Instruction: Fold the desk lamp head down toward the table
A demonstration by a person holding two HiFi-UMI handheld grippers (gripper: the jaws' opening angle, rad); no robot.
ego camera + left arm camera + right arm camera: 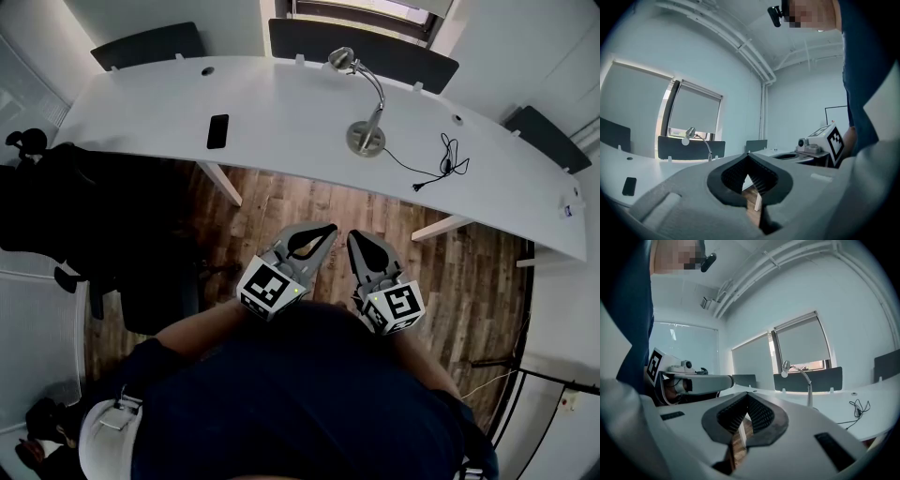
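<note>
The desk lamp [366, 138] stands on the white counter [281, 122], its head raised, with a black phone [217, 131] well to its left. Well apart from it, over the floor, the left hand-held gripper [323, 230] and right hand-held gripper [356, 236] are both clenched on nothing.

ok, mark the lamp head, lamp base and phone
lamp head [340, 58], head view, on the shade
lamp base [366, 139], head view, middle of the round foot
phone [217, 131], head view, middle of its face
</note>
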